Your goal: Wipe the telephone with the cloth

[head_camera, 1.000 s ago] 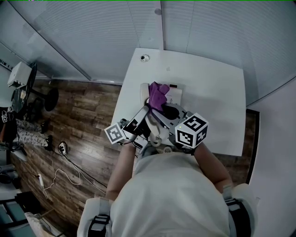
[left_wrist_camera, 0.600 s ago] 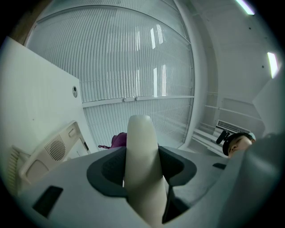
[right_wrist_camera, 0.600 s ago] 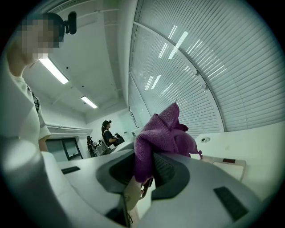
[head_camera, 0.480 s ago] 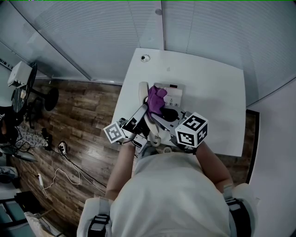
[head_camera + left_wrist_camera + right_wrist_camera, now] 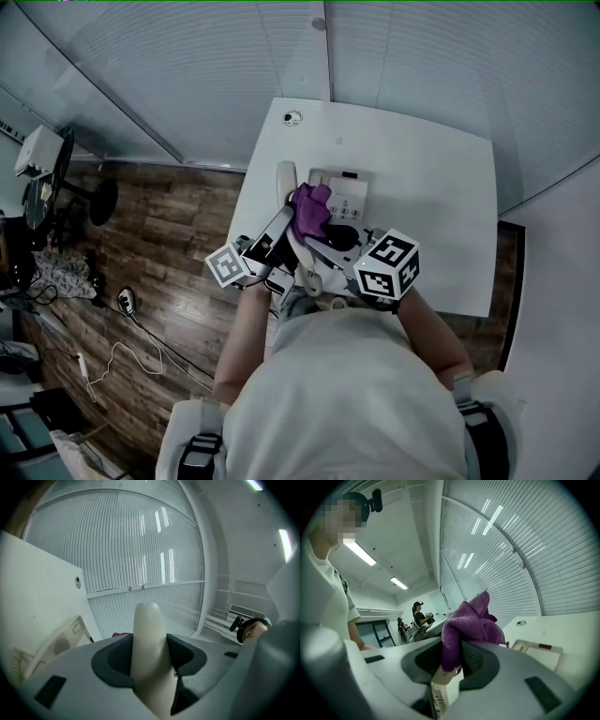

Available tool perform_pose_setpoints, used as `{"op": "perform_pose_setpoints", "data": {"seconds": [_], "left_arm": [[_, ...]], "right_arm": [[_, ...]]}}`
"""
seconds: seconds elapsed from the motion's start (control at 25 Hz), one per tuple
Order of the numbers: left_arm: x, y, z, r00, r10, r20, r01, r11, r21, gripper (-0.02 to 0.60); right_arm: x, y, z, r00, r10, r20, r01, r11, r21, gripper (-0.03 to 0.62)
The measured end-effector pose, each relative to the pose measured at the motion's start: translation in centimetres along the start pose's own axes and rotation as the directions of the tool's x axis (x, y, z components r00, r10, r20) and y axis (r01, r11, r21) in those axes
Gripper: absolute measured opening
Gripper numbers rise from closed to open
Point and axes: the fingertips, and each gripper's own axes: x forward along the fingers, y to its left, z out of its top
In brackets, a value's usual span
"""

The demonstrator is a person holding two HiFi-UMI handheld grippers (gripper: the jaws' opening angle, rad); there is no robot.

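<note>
The white telephone base [image 5: 345,193] sits on the white table [image 5: 441,187]. My left gripper [image 5: 284,223] is shut on the white handset [image 5: 284,178] and holds it lifted at the base's left side. In the left gripper view the handset [image 5: 149,653] stands up between the jaws, with the base [image 5: 56,641] to the lower left. My right gripper [image 5: 317,231] is shut on the purple cloth [image 5: 310,208], which presses against the handset. In the right gripper view the cloth [image 5: 469,623] bunches out of the jaws, and the base [image 5: 536,650] lies to the right.
A small round fitting [image 5: 293,117] is set in the table's far left corner. White slatted blinds [image 5: 234,66] run behind the table. Wooden floor [image 5: 169,244] with cables lies to the left. Other people [image 5: 419,616] stand far off in the room.
The cloth has slid down and left along the handset, uncovering more of the telephone base. Both grippers have shifted slightly left and kept their grips.
</note>
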Motion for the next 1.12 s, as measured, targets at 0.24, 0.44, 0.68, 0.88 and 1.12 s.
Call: {"op": "perform_pose_setpoints", "data": {"seconds": [0.24, 0.44, 0.68, 0.88, 1.12], "left_arm": [[0.0, -0.1, 0.3, 1.0, 0.018, 0.006, -0.018, 1.0, 0.021, 0.227], [-0.2, 0.6, 1.0, 0.998, 0.042, 0.04, -0.043, 0.999, 0.016, 0.227], [-0.5, 1.5, 2.0, 0.995, 0.062, 0.077, -0.063, 0.998, 0.012, 0.227], [-0.4, 1.5, 2.4, 0.993, 0.079, 0.085, -0.083, 0.996, 0.035, 0.227], [-0.3, 2.0, 2.6, 0.991, 0.101, 0.086, -0.106, 0.993, 0.058, 0.227]], "right_arm": [[-0.7, 0.0, -0.1, 1.0, -0.015, 0.007, 0.015, 1.0, 0.008, 0.098], [-1.3, -0.2, -0.6, 1.0, -0.018, 0.008, 0.018, 1.0, 0.022, 0.098], [-1.3, -0.2, -2.2, 1.0, -0.006, -0.017, 0.007, 0.999, 0.038, 0.098], [-1.3, 0.4, -2.9, 0.999, 0.007, -0.042, -0.006, 1.0, 0.029, 0.098], [-1.5, 0.4, -4.0, 0.998, 0.01, -0.062, -0.009, 1.0, 0.02, 0.098]]}}
